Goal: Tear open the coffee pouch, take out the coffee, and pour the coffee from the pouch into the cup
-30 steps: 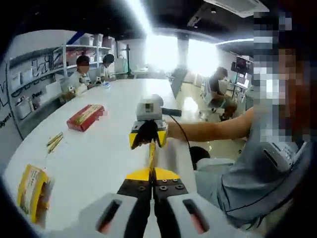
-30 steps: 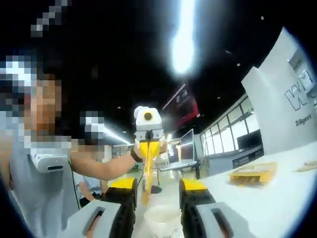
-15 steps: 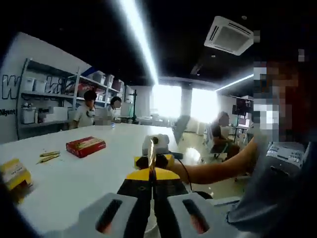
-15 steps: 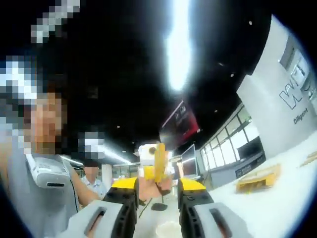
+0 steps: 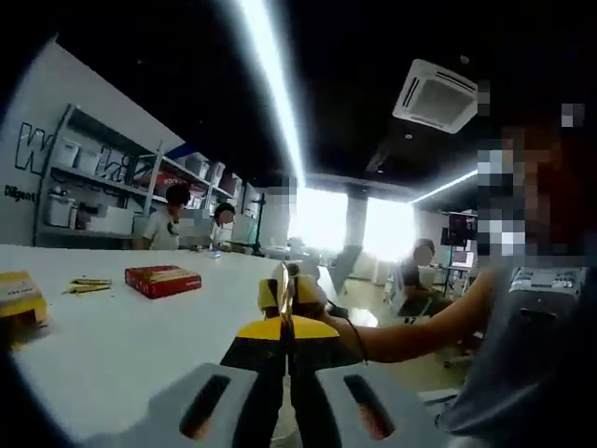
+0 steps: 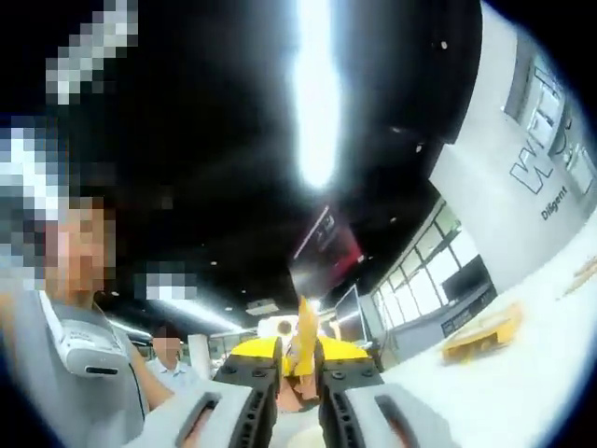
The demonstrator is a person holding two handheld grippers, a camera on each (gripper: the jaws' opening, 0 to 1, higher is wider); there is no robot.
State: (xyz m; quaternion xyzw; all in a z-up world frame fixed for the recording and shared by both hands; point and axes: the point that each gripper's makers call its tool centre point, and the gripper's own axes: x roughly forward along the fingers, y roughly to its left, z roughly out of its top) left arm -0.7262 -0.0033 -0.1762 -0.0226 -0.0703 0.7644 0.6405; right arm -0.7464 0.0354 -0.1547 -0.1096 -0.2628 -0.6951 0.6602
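The left gripper (image 5: 284, 322) is pinching the coffee pouch (image 5: 284, 291) between pressed-together jaws, the thin yellow stick standing upright from the tips above the white table (image 5: 140, 327). The right gripper (image 6: 298, 359) is clamping the same pouch, its edge rising between the narrowed yellow jaws.

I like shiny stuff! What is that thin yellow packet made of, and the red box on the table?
The coffee pouch looks like thin, glossy foil or plastic film: it stands edge-on, golden and catching light, pinched between the left gripper jaws. The red box looks like printed cardboard with sharp, flat edges. Both are too small to tell for certain.
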